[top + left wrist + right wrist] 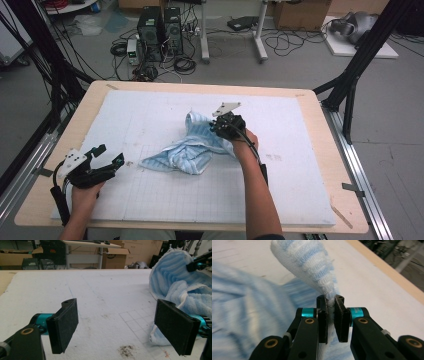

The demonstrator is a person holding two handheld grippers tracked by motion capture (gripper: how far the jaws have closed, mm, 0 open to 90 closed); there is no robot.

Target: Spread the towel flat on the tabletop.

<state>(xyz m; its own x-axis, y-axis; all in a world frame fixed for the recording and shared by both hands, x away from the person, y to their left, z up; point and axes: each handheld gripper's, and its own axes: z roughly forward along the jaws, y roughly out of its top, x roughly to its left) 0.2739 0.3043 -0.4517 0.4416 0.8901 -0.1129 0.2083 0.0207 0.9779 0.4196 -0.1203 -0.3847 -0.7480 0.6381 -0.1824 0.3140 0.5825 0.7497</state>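
A light blue striped towel (186, 147) lies crumpled near the middle of the white foam mat (150, 115). My right gripper (218, 127) is shut on a fold of it, and the pinched cloth (312, 265) stands up above the pads (323, 320). My left gripper (111, 156) rests open near the mat's front left, a short way left of the towel. In the left gripper view its two wide-apart pads (63, 325) frame bare mat, the towel (180, 287) lies at the right, and the right gripper's tip (198, 263) bites its raised edge.
The mat covers a wooden table (70, 130) with bare edges all round. A small dark smudge (126, 350) marks the mat near the left gripper. Beyond the table are computer towers (160, 30), cables, a desk frame and black rig legs (360, 60).
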